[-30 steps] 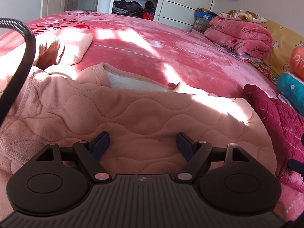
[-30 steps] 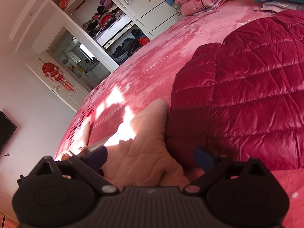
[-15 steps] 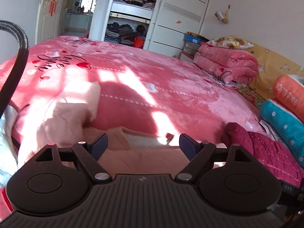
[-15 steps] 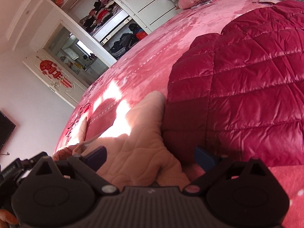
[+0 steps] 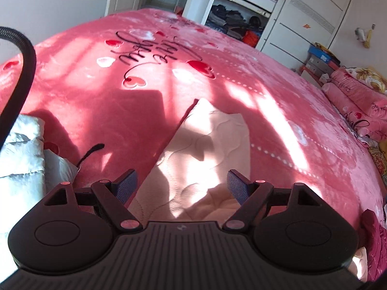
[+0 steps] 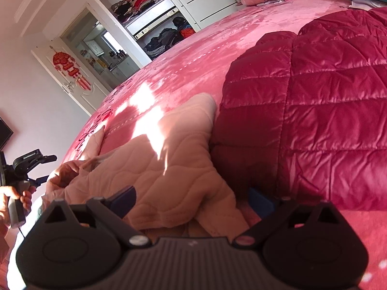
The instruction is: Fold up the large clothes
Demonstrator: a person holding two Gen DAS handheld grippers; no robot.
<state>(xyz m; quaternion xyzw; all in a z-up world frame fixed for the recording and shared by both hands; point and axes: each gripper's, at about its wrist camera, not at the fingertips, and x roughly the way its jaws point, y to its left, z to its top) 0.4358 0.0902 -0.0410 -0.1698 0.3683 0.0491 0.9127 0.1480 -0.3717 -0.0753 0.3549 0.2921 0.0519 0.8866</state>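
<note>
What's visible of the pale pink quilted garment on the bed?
The pale pink quilted garment is soft fabric with wavy stitching, lying partly spread and rumpled on the pink bedspread, sunlit in patches. One sleeve stretches flat away from the left gripper; another end reaches the dark red puffer jacket. Both grippers, including the right gripper, hang open over it, gripping nothing.

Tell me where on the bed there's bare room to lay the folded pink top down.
Bare blanket lies beyond the pink quilted top, around the heart lettering and rightward toward the stacked pink quilts. It is crowded near the front: the silver puffer jacket on the left, the crimson down jacket on the right.
</note>
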